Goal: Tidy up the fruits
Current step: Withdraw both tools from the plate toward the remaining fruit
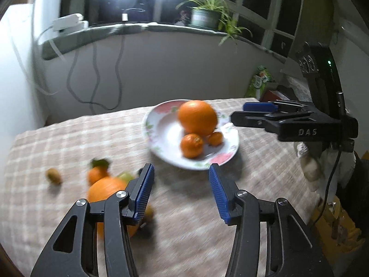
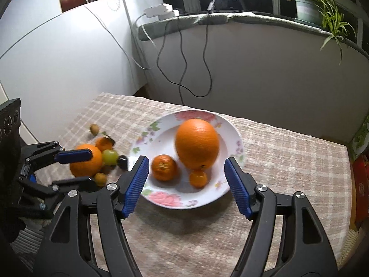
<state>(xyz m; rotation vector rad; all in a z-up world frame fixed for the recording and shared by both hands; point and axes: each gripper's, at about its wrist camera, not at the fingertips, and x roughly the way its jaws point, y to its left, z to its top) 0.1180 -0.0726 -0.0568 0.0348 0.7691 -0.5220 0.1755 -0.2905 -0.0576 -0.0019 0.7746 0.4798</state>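
Note:
A flowered white plate (image 2: 159,138) (image 1: 161,136) holds a big orange (image 2: 197,144) (image 1: 197,117), a mandarin (image 2: 164,167) (image 1: 191,145) and a tiny orange fruit (image 2: 198,178) (image 1: 215,138). Left of it on the cloth lie a second big orange (image 2: 86,164) (image 1: 106,189), a leafy mandarin (image 2: 103,143) (image 1: 96,175), a green grape (image 2: 109,157), a dark fruit (image 2: 122,161) and small brown fruits (image 2: 94,128) (image 1: 53,176). My left gripper (image 1: 182,192) (image 2: 73,168) is open and empty, beside the loose big orange. My right gripper (image 2: 185,184) (image 1: 251,113) is open and empty, just before the plate.
The checked tablecloth (image 2: 276,173) covers a small table with edges on all sides. A white wall and cabinet (image 2: 57,57) stand left, a sill with cables and a potted plant (image 2: 309,7) behind. Packages (image 1: 260,80) lie past the right table edge.

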